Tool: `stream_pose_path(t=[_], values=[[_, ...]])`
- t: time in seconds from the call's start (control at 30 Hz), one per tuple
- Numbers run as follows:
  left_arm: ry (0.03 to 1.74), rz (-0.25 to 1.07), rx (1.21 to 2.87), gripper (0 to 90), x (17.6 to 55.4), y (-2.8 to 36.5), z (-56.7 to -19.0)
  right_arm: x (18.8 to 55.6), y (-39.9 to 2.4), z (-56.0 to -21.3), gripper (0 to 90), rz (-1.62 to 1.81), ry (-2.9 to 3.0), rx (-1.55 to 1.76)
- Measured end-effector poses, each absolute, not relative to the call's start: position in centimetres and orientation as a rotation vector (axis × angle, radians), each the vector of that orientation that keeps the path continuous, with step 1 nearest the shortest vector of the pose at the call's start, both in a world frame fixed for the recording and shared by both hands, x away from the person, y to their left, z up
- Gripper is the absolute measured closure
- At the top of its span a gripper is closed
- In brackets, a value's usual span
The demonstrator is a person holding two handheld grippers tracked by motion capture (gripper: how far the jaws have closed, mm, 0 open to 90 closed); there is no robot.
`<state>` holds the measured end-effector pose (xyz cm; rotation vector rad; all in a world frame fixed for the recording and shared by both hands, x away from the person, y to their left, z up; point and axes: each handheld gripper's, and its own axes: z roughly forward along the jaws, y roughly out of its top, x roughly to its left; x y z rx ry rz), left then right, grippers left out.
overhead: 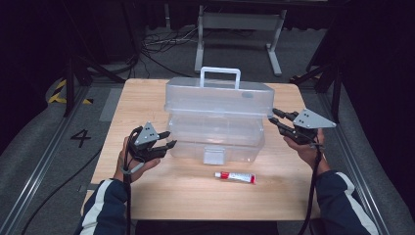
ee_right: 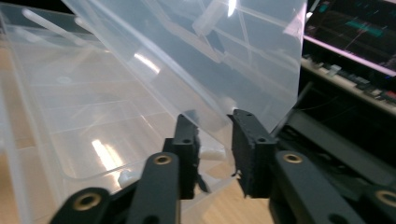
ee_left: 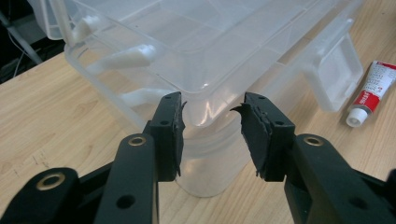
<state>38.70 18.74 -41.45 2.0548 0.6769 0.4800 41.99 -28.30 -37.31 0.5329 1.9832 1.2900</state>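
one clear plastic box (overhead: pixel 218 122), one tube (overhead: pixel 235 176) on the desk (overhead: pixel 147 93); left tongs (overhead: pixel 169 139) apart, right tongs (overhead: pixel 272 116) apart around the lid's (ee_right: pixel 196 51) corner.

The left tongs (overhead: pixel 165 139) lay low in the left hand (overhead: pixel 128 161), pointing to the right – jaws partly open, nothing pressed between them. The right tongs (overhead: pixel 273 117) sat higher in the right hand (overhead: pixel 306 151), pointing left – jaws a little apart. Both forearms wore dark sleeves with white stripes.
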Motion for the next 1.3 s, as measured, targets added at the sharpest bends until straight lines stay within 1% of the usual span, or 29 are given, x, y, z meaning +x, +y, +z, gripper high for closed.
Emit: stream_pose_path(t=[0.07, 0.1, 0.23, 0.47, 0.93, 1.07, 1.3], values=[[0.676, 0.476, 2.055, 58.1, 38.7, 18.7, -41.5, 41.8, -28.1, -37.2, 72.5, 1.273, 1.963, 0.521], [0.677, 0.471, 2.052, 57.5, 38.7, 18.7, -41.5, 41.6, -27.8, -36.9, 74.4, 1.257, 1.921, 0.511], [0.677, 0.455, 2.038, 58.7, 38.8, 18.9, -41.5, 41.6, -27.7, -36.8, 75.7, 1.260, 1.884, 0.526], [0.669, 0.443, 2.046, 58.0, 38.7, 18.7, -41.5, 41.9, -27.1, -36.5, 78.5, 1.237, 1.808, 0.556], [0.629, 0.432, 2.067, 55.2, 38.5, 18.5, -41.4, 43.1, -26.9, -35.2, 80.3, 1.227, 1.797, 0.593], [0.605, 0.464, 2.109, 55.1, 38.1, 17.9, -41.2, 43.5, -26.9, -34.8, 80.4, 1.234, 1.803, 0.613], [0.548, 0.424, 2.132, 54.9, 38.4, 16.8, -41.0, 44.2, -26.7, -34.2, 81.0, 1.242, 1.799, 0.645]])
